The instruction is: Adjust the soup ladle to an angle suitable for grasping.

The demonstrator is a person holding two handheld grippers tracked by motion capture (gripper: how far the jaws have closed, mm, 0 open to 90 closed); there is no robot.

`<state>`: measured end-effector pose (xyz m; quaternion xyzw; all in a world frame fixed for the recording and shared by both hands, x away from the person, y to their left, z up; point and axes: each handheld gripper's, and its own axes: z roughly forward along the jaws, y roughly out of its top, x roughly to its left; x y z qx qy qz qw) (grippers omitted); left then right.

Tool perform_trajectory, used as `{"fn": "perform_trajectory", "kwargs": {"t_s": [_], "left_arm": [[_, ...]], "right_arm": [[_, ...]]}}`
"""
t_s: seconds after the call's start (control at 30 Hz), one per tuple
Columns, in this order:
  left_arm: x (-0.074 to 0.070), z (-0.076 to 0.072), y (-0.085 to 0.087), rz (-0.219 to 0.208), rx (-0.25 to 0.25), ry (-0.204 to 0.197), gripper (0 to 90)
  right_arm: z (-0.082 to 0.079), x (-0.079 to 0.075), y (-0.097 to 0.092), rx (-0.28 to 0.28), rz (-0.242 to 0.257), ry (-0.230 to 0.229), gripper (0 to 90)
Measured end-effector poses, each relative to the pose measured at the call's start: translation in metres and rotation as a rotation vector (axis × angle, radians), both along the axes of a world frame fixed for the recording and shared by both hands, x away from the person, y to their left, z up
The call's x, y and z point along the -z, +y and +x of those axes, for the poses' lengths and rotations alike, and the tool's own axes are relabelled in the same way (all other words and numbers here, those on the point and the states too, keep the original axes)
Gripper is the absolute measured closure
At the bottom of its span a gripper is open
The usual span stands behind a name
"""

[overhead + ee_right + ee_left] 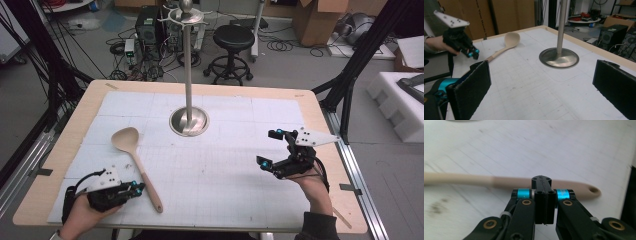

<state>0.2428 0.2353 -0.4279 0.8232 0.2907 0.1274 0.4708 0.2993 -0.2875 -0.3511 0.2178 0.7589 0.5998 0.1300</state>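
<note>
A pale wooden spoon (141,170) lies flat on the white mat, bowl toward the far left and handle toward the near edge. My left gripper (139,188) is just left of the handle's lower part, jaws shut together with nothing between them. In the left gripper view the spoon handle (499,181) runs crosswise just beyond the shut left gripper (541,180). My right gripper (267,148) is over the right side of the mat, open and empty. In the right gripper view its black pads (471,87) stand wide apart, with the spoon (506,42) and the left gripper (474,53) farther off.
A tall metal stand (188,121) with a round base rises from the mat's far middle; its base (559,58) lies ahead of the right gripper. The wooden table edge (320,110) frames the mat. A stool (231,50) and cables sit on the floor behind.
</note>
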Motion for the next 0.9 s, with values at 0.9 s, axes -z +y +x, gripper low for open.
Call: {"fn": "perform_trajectory", "kwargs": {"t_s": [0.9], "left_arm": [[0.014, 0.119, 0.004, 0.189, -0.141, 0.089, 89.6]], "right_arm": [[-0.002, -0.002, -0.004, -0.011, 0.028, -0.008, 0.6]]}}
